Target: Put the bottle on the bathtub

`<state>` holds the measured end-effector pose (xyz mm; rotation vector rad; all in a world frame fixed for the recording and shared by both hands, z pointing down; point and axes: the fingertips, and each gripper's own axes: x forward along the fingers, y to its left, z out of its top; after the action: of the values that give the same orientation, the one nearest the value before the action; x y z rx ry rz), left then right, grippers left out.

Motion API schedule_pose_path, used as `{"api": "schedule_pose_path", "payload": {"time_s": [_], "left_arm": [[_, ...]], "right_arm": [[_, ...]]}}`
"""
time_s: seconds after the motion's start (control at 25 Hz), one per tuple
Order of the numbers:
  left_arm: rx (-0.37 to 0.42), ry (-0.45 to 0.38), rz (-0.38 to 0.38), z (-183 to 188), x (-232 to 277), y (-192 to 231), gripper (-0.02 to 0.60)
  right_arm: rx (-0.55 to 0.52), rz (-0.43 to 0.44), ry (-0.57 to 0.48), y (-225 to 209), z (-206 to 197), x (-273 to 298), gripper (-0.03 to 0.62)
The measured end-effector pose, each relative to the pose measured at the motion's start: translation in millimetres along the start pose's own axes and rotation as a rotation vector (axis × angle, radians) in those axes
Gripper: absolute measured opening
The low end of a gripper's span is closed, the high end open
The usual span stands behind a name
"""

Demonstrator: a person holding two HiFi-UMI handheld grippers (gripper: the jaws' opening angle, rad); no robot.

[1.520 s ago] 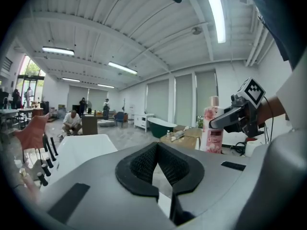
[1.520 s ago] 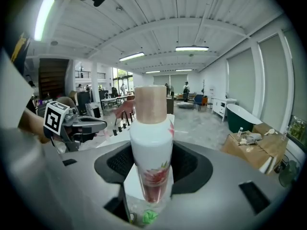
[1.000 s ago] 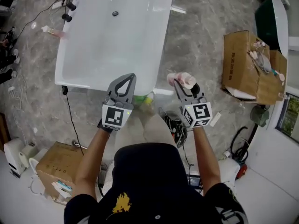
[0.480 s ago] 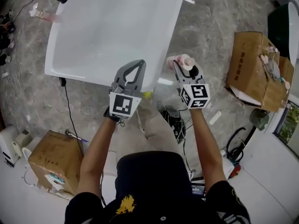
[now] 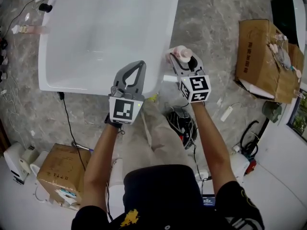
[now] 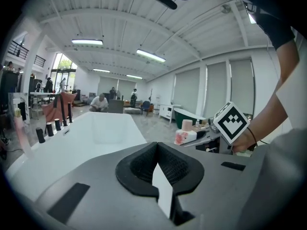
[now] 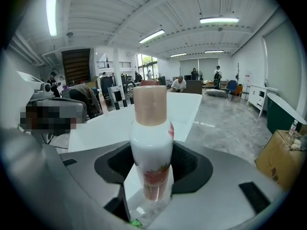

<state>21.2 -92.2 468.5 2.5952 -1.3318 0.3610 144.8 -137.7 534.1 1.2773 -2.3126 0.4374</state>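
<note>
- Head view has the bottle (image 5: 185, 53) in the right gripper (image 5: 181, 60), up in the air just off the tub's (image 5: 91, 37) right side, by the near right corner. So it's picked up and brought to the tub, but not on it yet.
- Right gripper view settles the grip. The jaws stand partway apart and clamp the bottle (image 7: 152, 143) low on its body, upright with the tan cap on top. The tub (image 7: 110, 123) lies just past it, to the left.
- Left gripper (image 5: 139, 66) hangs over the tub's near rim. Its own view shows the jaws closed tip to tip with nothing in them, so I'd say it's just along for the ride.
- What's left, as I read it: bring the bottle over the rim, set it down standing, let go. The rim looks fairly slim, so landing it flat is the fiddly bit, but that's a guess.
- Only the head view shows from above how bottle and tub lie to each other, plus the box (image 5: 264, 56) on the floor at the far right.
- Left gripper view catches the bottle (image 6: 184, 134) side-on with its red print, and the taps (image 6: 50, 128) standing along the tub's left rim.
- Both gripper views also show people far off in the hall, which the head view misses.
</note>
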Motion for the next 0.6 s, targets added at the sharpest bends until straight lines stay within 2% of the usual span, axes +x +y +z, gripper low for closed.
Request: {"api": "schedule_pose_path", "payload": {"time_s": [0.28, 0.48, 0.6], "left_arm": [[-0.006, -0.016, 0.0, -10.6, 1.6, -0.8, 0.018], [-0.005, -0.002, -0.015, -19.8, 3.5, -4.1, 0.018], [-0.017, -0.008, -0.013, -21.2, 3.4, -4.4, 0.018]], "right_arm": [[-0.004, -0.005, 0.006, -3.5, -18.2, 21.1, 0.218], [-0.006, -0.001, -0.036, -0.6, -18.2, 25.9, 0.218], [-0.062, 0.021, -0.047, 7.9, -20.3, 25.0, 0.219]]}}
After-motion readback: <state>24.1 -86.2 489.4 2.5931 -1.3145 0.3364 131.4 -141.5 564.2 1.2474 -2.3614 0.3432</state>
